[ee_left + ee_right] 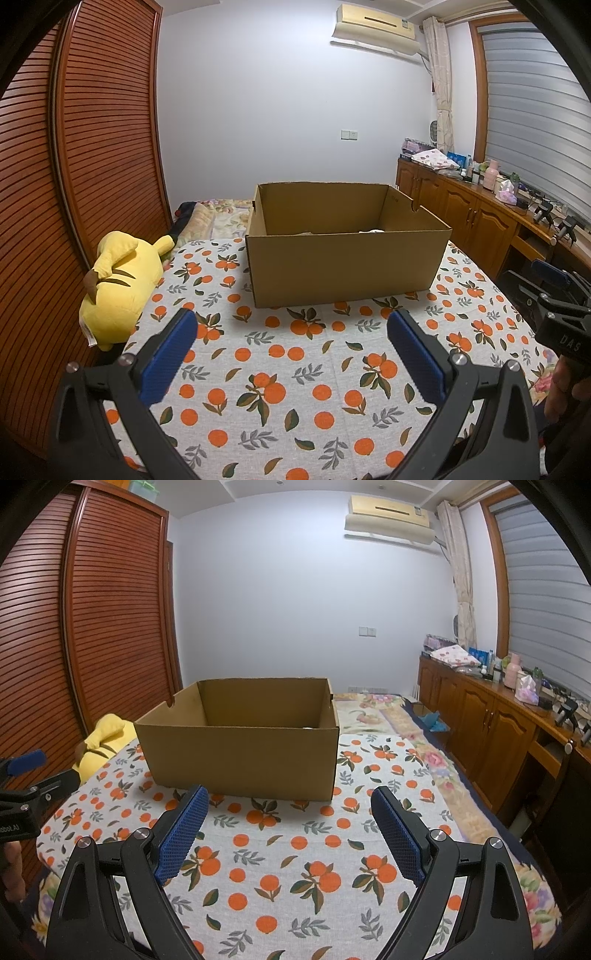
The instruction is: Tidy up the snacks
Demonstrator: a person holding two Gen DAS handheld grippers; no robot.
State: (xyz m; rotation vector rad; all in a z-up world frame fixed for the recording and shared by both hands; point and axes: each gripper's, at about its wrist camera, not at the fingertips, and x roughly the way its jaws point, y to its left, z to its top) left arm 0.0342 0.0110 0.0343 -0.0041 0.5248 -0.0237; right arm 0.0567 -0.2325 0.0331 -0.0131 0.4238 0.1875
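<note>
An open brown cardboard box [347,258] stands on a cloth printed with oranges [280,387]. Pale items just show over its near rim [371,231]; I cannot tell what they are. My left gripper [291,325] is open and empty, held above the cloth in front of the box. My right gripper [290,801] is open and empty, also in front of the box [240,753]. The right gripper's body shows at the right edge of the left wrist view [561,317]. The left gripper's body shows at the left edge of the right wrist view [26,797].
A yellow plush toy [118,288] lies at the cloth's left edge beside a slatted wooden wardrobe [74,184]. A wooden sideboard [480,206] with clutter runs along the right wall. A floral bedspread [388,712] extends behind the box.
</note>
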